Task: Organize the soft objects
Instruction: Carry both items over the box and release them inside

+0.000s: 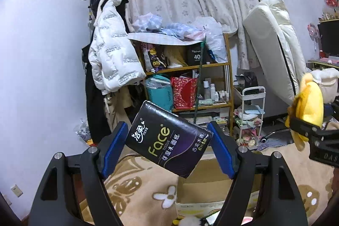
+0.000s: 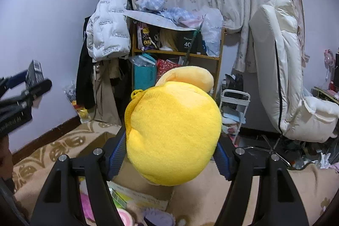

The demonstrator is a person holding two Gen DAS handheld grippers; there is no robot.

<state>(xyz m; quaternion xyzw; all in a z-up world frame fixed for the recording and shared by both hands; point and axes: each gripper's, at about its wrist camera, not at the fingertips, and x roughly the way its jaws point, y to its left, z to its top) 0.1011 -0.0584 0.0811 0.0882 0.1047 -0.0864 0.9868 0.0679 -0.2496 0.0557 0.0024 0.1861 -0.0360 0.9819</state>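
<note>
My left gripper (image 1: 168, 142) is shut on a black pack of "Face" tissues (image 1: 167, 139), held tilted in the air between the blue pads. In the right wrist view that pack (image 2: 35, 71) and the left gripper (image 2: 27, 86) show at the far left. My right gripper (image 2: 169, 149) is shut on a round yellow plush toy (image 2: 173, 132) that fills the middle of its view. The same toy (image 1: 307, 107) appears at the right edge of the left wrist view, clamped in the right gripper (image 1: 305, 126). Below both lies an open cardboard box (image 1: 211, 183) holding soft items (image 2: 125, 213).
A patterned beige carpet (image 1: 137, 183) covers the floor. A wooden shelf (image 1: 190, 67) crammed with bags stands at the back, coats (image 1: 112, 50) hang to its left, a small white trolley (image 1: 252, 111) and a cream mattress (image 1: 273, 46) stand to its right.
</note>
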